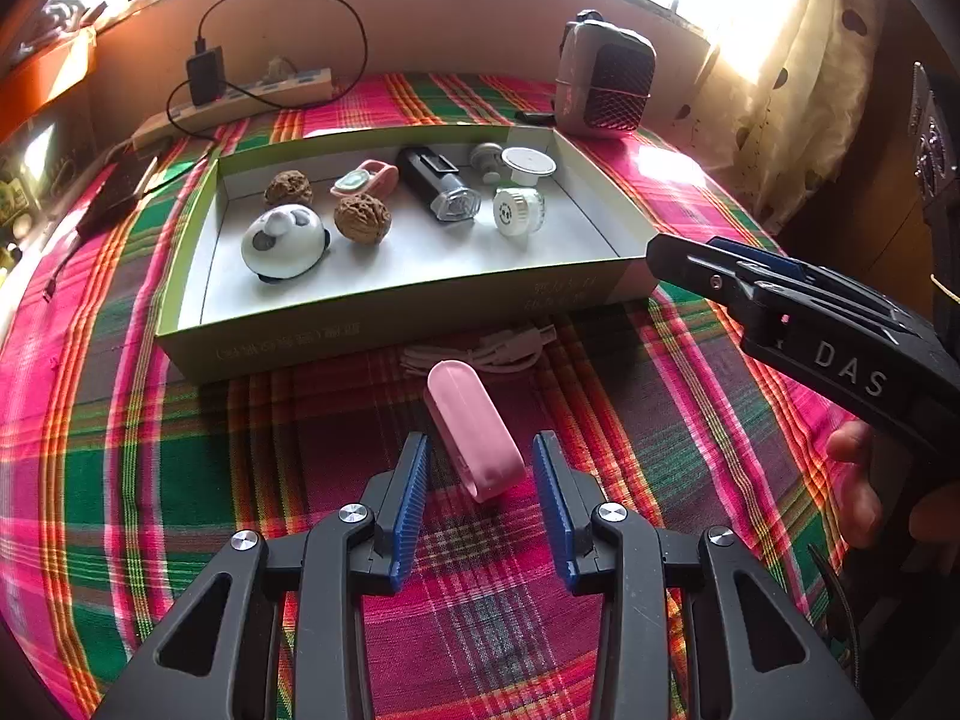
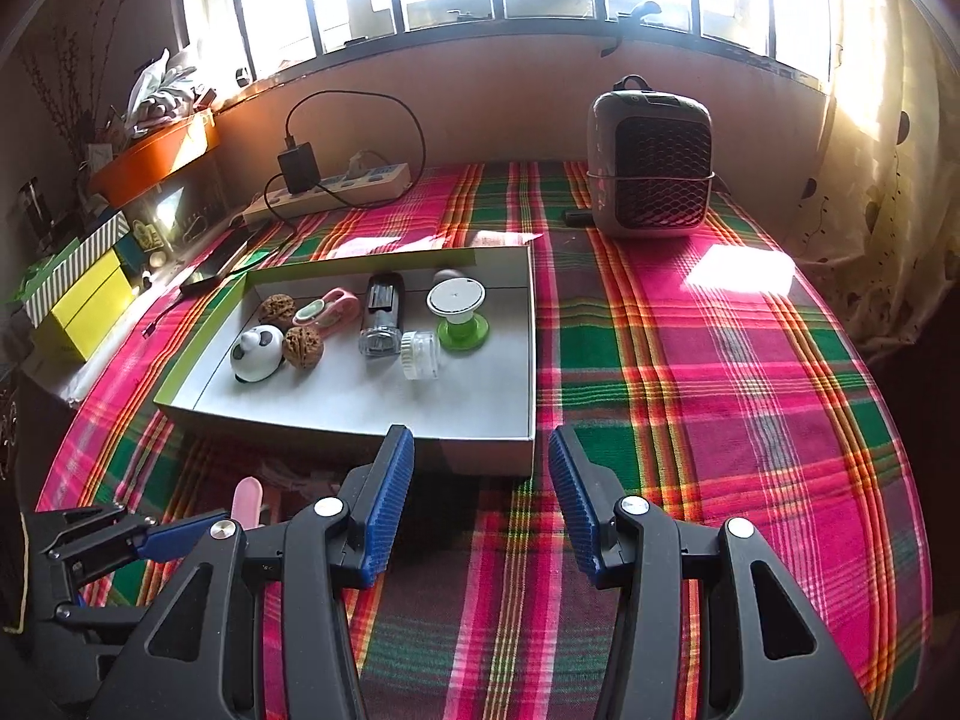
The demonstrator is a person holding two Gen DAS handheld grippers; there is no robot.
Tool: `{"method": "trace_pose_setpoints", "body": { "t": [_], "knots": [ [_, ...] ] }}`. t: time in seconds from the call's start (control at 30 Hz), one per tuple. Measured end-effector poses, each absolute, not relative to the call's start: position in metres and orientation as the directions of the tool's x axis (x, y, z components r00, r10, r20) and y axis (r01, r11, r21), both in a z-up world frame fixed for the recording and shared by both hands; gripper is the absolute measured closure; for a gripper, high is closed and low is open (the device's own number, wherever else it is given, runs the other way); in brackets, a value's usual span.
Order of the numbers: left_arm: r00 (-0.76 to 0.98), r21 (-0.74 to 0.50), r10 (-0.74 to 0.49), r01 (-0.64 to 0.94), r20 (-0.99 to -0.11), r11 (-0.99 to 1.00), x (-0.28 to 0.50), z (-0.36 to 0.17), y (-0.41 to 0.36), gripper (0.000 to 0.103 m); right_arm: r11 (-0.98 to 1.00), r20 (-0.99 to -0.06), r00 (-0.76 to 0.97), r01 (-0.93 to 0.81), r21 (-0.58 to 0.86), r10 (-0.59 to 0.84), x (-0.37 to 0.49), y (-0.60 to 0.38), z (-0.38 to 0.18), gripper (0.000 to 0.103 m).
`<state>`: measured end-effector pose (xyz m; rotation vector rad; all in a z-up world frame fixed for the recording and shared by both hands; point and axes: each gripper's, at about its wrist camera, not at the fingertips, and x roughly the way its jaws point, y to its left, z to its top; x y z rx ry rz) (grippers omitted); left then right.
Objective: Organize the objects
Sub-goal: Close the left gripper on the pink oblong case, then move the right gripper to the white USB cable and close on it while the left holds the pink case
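Left claw wide, straddling near end of pink case, long axis roughly along fingers; right claw wide, empty, farther off.

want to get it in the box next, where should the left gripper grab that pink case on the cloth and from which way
Grip the pink case across its two long flat sides, near the middle. It lies flat, its long axis running roughly along the left gripper's line, near end already between the open fingers. Probably come straight forward and down, then close.
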<state>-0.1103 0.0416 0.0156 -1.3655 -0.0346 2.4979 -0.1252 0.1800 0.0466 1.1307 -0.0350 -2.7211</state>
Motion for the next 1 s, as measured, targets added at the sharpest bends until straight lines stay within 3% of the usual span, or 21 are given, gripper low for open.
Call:
{"method": "trace_pose_setpoints", "body": {
  "t": [0.47,0.73,1.0],
  "knots": [
    [-0.53,-0.166,0.246,-0.195,-0.812,-0.967,-0.117,0.015,0.037,0.07,-0.979,-0.717,-0.67,0.184,0.093,-0.194,-0.115,0.176,0.039,0.055],
    [-0.536,-0.166,0.236,-0.177,-0.811,-0.97,-0.118,0.014,0.029,0.086,-0.978,-0.726,-0.661,0.192,0.08,-0.189,-0.114,0.17,0.037,0.055],
    [-0.548,-0.176,0.226,-0.143,-0.805,-0.974,-0.115,0.014,0.009,0.087,-0.963,-0.738,-0.638,0.265,0.058,-0.22,-0.113,0.151,0.035,0.055]
  ]
}}
